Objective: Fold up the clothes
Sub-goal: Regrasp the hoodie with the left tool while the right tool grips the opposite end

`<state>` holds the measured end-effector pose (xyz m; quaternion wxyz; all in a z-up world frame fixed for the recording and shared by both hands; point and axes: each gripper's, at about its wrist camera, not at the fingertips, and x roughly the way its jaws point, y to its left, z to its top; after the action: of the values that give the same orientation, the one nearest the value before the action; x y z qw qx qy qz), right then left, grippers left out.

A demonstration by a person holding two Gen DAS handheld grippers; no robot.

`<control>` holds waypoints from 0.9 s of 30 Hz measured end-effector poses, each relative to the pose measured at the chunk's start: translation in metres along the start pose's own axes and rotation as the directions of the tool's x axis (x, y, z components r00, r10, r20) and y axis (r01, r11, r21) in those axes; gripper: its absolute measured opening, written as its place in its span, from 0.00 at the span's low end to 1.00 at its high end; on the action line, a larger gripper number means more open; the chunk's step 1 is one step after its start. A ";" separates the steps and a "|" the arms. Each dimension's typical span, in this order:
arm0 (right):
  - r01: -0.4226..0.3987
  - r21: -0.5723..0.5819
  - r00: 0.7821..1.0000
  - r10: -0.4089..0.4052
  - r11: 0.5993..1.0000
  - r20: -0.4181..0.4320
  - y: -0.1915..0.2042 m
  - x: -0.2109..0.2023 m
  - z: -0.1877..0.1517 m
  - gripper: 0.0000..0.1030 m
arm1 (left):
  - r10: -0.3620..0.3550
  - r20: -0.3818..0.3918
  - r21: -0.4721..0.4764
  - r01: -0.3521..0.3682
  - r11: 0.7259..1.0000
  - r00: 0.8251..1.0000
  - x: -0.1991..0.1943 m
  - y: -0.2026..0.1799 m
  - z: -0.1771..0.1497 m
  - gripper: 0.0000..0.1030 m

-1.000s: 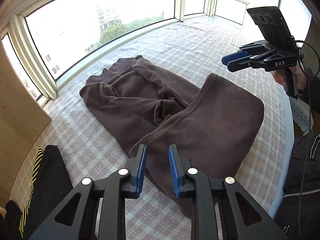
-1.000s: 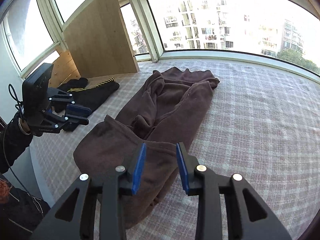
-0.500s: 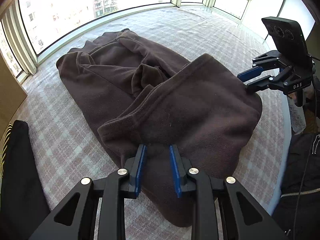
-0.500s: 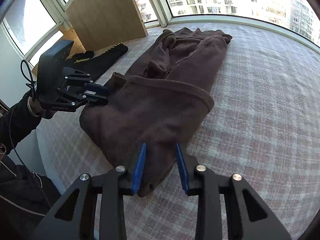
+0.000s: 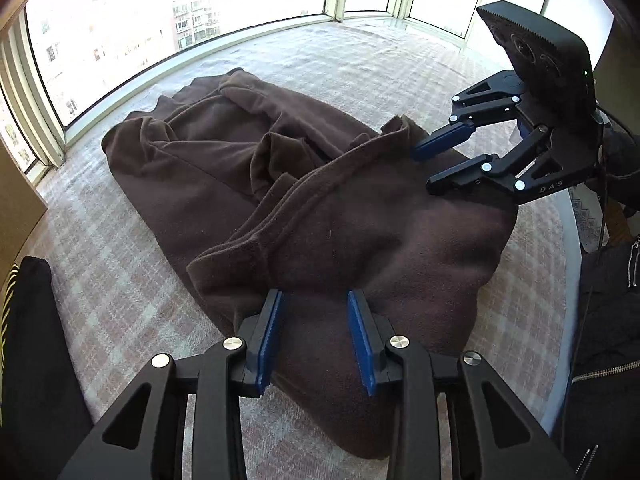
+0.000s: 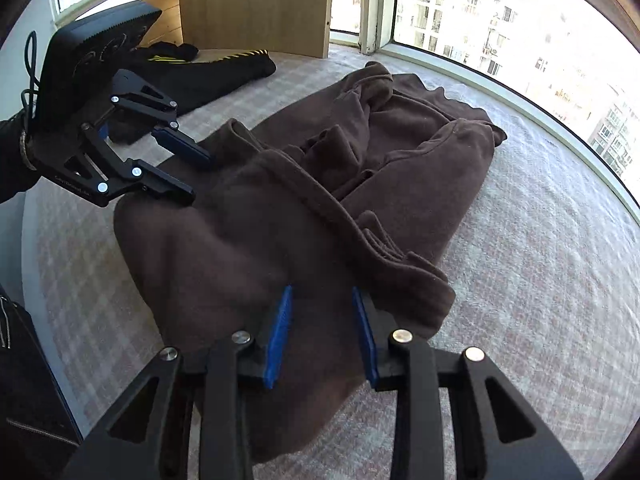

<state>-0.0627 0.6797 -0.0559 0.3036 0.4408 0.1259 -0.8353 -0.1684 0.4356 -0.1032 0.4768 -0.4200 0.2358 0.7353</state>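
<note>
Your left gripper [image 5: 316, 336] stands partly open over the near edge of the brown garment [image 5: 360, 232]; its jaws have just been opening, with cloth lying between the blue pads [image 5: 272, 336] but not pinched. Your right gripper [image 6: 322, 334] is set equally narrow at the opposite corner of the same folded end, fabric between its pads and no clear clamping visible. This placement, 1 gripper per corner, suits lifting or laying the doubled section evenly, so the fold line stays straight. The garment lies on the checked bed cover [image 5: 120, 280], its near portion already doubled over and its far portion bunched in loose ridges toward the windows [image 5: 120, 40]. The fabric is thick, matte fleece with a ribbed hem band; expect it to drape heavily and hold soft, rounded folds instead of sharp creases. A black garment with yellow stripes [image 6: 208, 68] lies apart, near the wooden panel [image 6: 256, 0].
</note>
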 end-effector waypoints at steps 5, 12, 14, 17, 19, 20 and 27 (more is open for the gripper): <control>-0.060 -0.186 0.998 0.057 0.981 -0.023 0.029 -0.034 -0.020 0.37 | 0.003 -0.010 0.239 -0.001 0.971 1.000 -0.021 -0.039 -0.026 0.33; -0.040 -0.368 0.994 0.001 0.929 -0.106 0.050 -0.019 -0.039 0.55 | 0.011 -0.103 0.391 0.030 0.920 0.995 0.003 -0.062 -0.038 0.49; -0.023 -0.411 0.994 -0.022 0.911 -0.105 0.053 -0.012 -0.040 0.57 | 0.029 -0.124 0.433 0.028 0.901 0.992 0.013 -0.065 -0.042 0.56; 0.006 -0.484 0.991 -0.068 0.875 -0.111 0.057 0.001 -0.044 0.57 | 0.091 -0.136 0.528 -0.005 0.849 0.986 0.022 -0.076 -0.047 0.67; 0.023 -0.521 0.991 -0.089 0.853 -0.102 0.059 0.006 -0.047 0.57 | 0.072 -0.139 0.512 0.009 0.859 0.988 0.021 -0.072 -0.047 0.66; 0.034 -0.535 0.989 -0.104 0.844 -0.101 0.060 0.009 -0.048 0.57 | 0.054 -0.149 0.484 0.025 0.875 0.987 0.022 -0.067 -0.045 0.67; 0.000 -0.486 0.986 -0.082 0.874 -0.147 0.047 0.013 -0.038 0.44 | 0.000 -0.155 0.372 0.059 0.926 0.988 0.019 -0.040 -0.034 0.37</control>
<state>-0.0143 0.6560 -0.0854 0.3749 0.4149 0.3648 -0.7444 -0.1230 0.4370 -0.1356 0.5400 -0.3792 0.4015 0.6352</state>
